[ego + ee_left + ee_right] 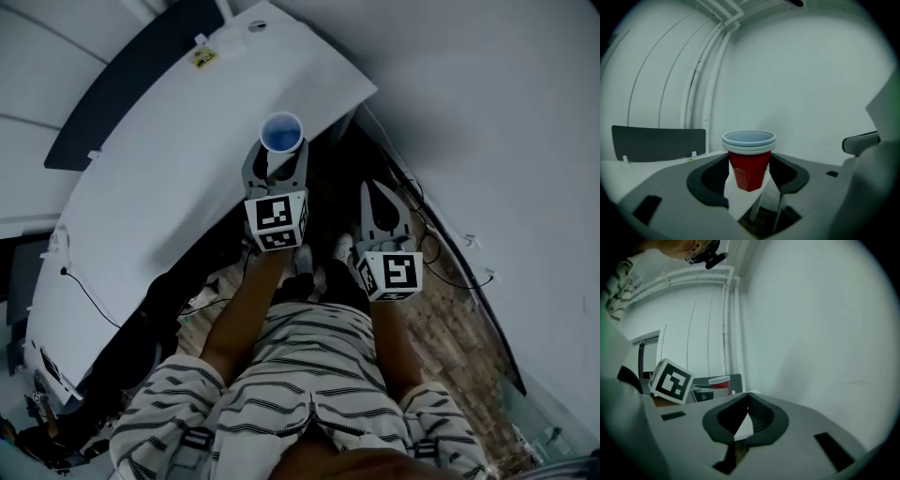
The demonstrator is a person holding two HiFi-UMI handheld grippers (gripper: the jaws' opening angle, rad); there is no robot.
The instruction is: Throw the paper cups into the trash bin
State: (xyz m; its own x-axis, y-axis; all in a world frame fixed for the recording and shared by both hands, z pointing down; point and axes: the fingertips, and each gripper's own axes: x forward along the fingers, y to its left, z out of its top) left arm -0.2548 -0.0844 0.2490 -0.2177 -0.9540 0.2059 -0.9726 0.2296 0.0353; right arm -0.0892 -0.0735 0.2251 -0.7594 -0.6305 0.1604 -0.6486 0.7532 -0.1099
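While the head view shows only the mouth of the nested paper cups (281,132) at the white tabletop's (169,159) near edge, the left gripper view shows the left gripper (749,165) clamping their red wall, the right gripper (747,398) closed empty, white walls (811,333) behind.

Showed paper cups (749,161) with glossy red outsides, smooth pale insides | showed matt grey plastic on left gripper (749,171), with dull black pads (710,180) | showed like matt grey plastic on right gripper (747,397) | showed smooth, faintly sheened white table (187,159) | showed soft striped cloth shorts (309,366) | showed wood-grain floor (450,300)
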